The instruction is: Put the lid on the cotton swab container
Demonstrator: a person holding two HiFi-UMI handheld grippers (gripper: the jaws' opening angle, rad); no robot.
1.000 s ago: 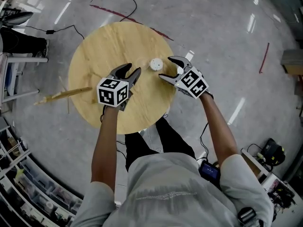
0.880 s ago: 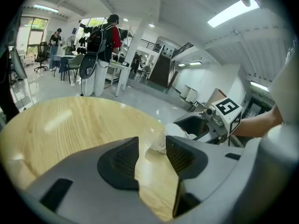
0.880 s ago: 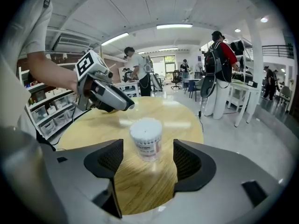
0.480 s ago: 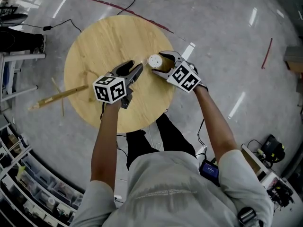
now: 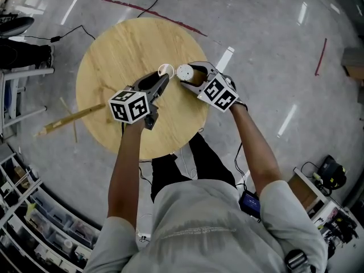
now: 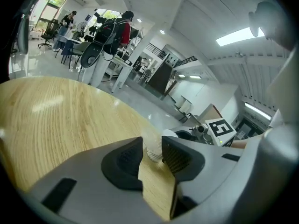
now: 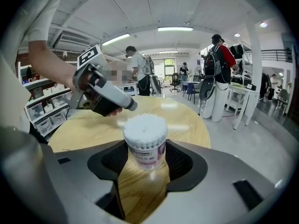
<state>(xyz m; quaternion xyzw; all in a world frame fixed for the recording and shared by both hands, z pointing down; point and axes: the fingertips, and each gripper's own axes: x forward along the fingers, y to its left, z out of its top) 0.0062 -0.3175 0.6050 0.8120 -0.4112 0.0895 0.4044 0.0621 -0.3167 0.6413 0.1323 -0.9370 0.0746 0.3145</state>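
Note:
On the round wooden table [image 5: 122, 47] stands the open cotton swab container [image 5: 183, 72], a clear tub packed with white swabs [image 7: 145, 136]. My right gripper [image 5: 188, 76] has it between its jaws, which are closing, and both pads touch its sides [image 7: 145, 157]. The clear ridged lid [image 5: 165, 70] lies on the table just left of the container. My left gripper [image 5: 162, 79] is closing its jaws too, and the tips pinch the lid's near part [image 6: 152, 149]. In the right gripper view the left gripper [image 7: 106, 95] shows beyond the container.
A wooden stick [image 5: 74, 115] juts over the table's left edge. Cables and red tape lines [image 5: 151, 13] run across the grey floor. Shelving [image 5: 25, 209] stands at the lower left. People [image 7: 219, 73] and desks stand in the room beyond the table.
My right gripper slid forward until its jaws came round the container and narrowed on it. My left gripper reached the lid and its jaws narrowed on it.

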